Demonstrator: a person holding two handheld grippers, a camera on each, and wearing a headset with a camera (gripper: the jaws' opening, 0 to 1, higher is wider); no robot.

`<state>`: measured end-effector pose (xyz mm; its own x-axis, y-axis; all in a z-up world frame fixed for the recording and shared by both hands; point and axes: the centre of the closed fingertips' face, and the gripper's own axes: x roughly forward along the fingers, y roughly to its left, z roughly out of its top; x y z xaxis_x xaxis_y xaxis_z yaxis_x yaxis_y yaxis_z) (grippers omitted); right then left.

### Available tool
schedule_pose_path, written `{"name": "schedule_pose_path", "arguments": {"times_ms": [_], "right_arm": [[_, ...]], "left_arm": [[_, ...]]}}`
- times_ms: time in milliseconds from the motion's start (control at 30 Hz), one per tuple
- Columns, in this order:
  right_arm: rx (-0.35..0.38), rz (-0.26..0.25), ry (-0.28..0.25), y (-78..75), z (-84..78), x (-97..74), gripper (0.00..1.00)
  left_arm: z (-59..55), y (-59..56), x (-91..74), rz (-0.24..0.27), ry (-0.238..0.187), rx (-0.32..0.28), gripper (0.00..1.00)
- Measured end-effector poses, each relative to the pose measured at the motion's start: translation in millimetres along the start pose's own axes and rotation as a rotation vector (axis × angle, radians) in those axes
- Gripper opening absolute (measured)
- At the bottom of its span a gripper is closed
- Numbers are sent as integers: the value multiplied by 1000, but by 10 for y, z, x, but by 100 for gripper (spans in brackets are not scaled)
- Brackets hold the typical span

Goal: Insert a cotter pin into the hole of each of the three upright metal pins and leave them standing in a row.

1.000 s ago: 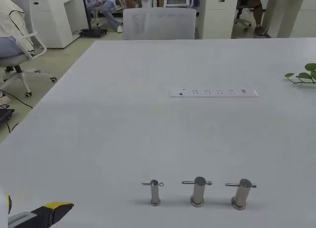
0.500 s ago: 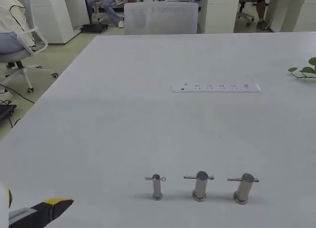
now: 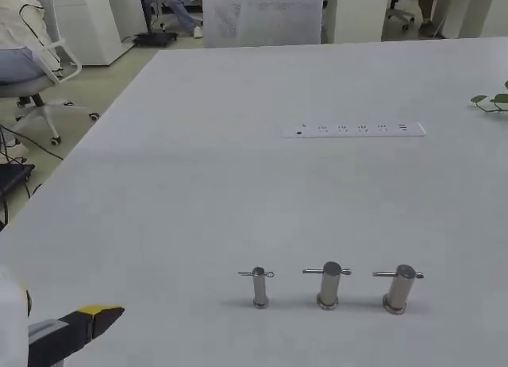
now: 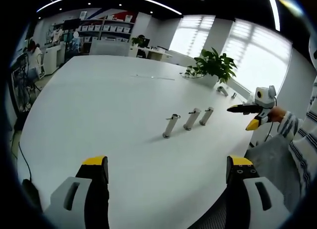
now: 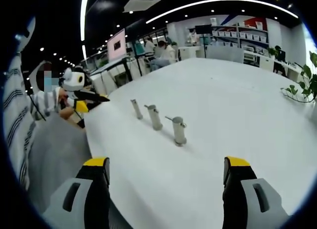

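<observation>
– On the counter (image 3: 238,184), near the front edge, what stands?

– Three pins in a row, upright and apart from one another: left pin (image 3: 259,291), middle pin (image 3: 328,289), right pin (image 3: 397,294). Each has a cotter pin (image 3: 255,274) lying crosswise through its top.

– How is the left gripper (image 4: 167,162)?

– Its own view has the fingers (image 4: 94,172) wide apart, yellow-tipped, holding nothing. Between them lies bare counter. The pins stand ahead of it and a little to the right, well apart from it. From the head, one yellow-tipped finger shows at the lower left corner, well left of the left pin.

– And the right gripper (image 5: 166,162)?

– The same. Its fingers (image 5: 237,172) are spread wide and grip nothing, with the three pins ahead, the right pin nearest. The left gripper view catches it at the far right, off the counter's edge, held in a hand (image 4: 276,115) with a striped sleeve (image 4: 303,140). Its fingers are parted there too.

– Are they touching anything?

– Neither touches a pin. Whether a finger rests on the counter, I cannot tell.

– What else is about?

– A white power strip (image 3: 353,130) lies flat farther back, well beyond the row. A leafy plant (image 3: 494,101) sits at the right edge. A grey chair (image 3: 262,19) stands at the far side. Between each gripper and the pins there is plain counter.
</observation>
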<state>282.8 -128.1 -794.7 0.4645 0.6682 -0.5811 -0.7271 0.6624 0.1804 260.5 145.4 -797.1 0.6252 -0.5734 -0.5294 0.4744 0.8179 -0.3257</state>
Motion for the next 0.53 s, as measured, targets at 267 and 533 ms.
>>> {"name": "schedule_pose_path", "arguments": {"times_ms": [267,533], "right_arm": [[2,-9,21,-25,-51,-7,97],[6,-11,49,-35,-123,-22,97]], "left_arm": [[-8,-12,-2,-2,9,6,99],[-4,-44,42,-13,25,19,99]]}}
